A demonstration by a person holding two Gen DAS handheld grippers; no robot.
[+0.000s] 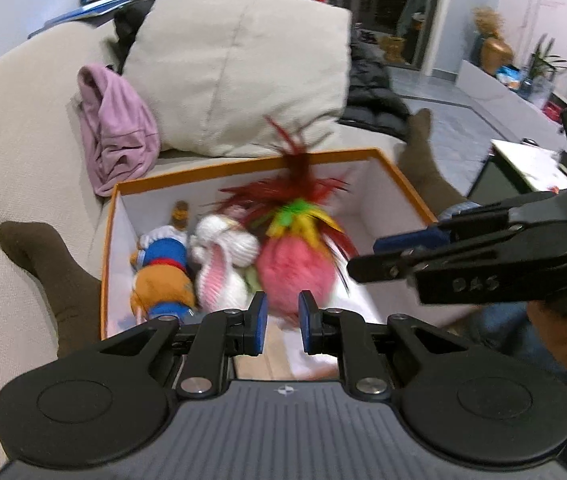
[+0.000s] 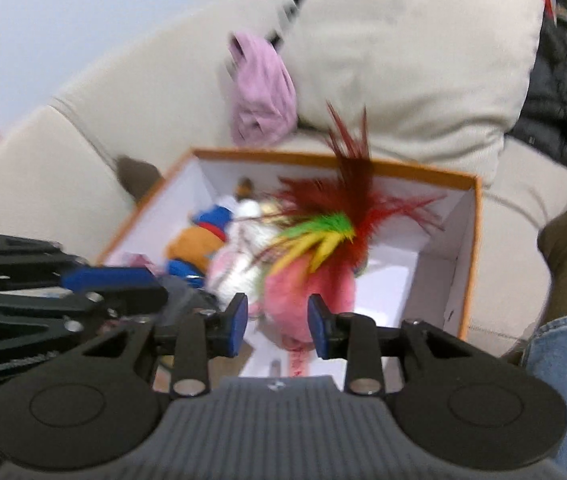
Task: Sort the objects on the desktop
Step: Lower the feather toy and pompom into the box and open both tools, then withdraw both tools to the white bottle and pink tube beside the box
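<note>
Left wrist view shows your left tool (image 1: 282,322) with its blue pads a narrow gap apart and nothing between them; the pink feathered toy (image 1: 295,270) lies past the tips, inside the orange-rimmed box (image 1: 397,172) that sits on the beige sofa (image 1: 15,128). Your right tool (image 2: 277,322) reaches in from the side there, and in its own view its pads stand somewhat wider, also bare, with the pink body just beyond them; I judge neither tool has hold of anything.

The box already holds a white knitted rabbit (image 1: 223,264) and a blue and orange doll (image 1: 163,268) packed side by side, touching, against the left wall, and the feathered toy leans on the rabbit. The right part of the white floor is bare.

The pink toy looks plush and light, so it should squash under the pads, not slip. Its red, green and yellow plumes are thin and springy, and I expect they would bend or shed if you pinched them. If you need to shift it, take the round pink body across its middle and close gently. The rabbit and doll are soft knit too; grip the torso, not an ear or a limb, which would stretch and let the toy swing.
</note>
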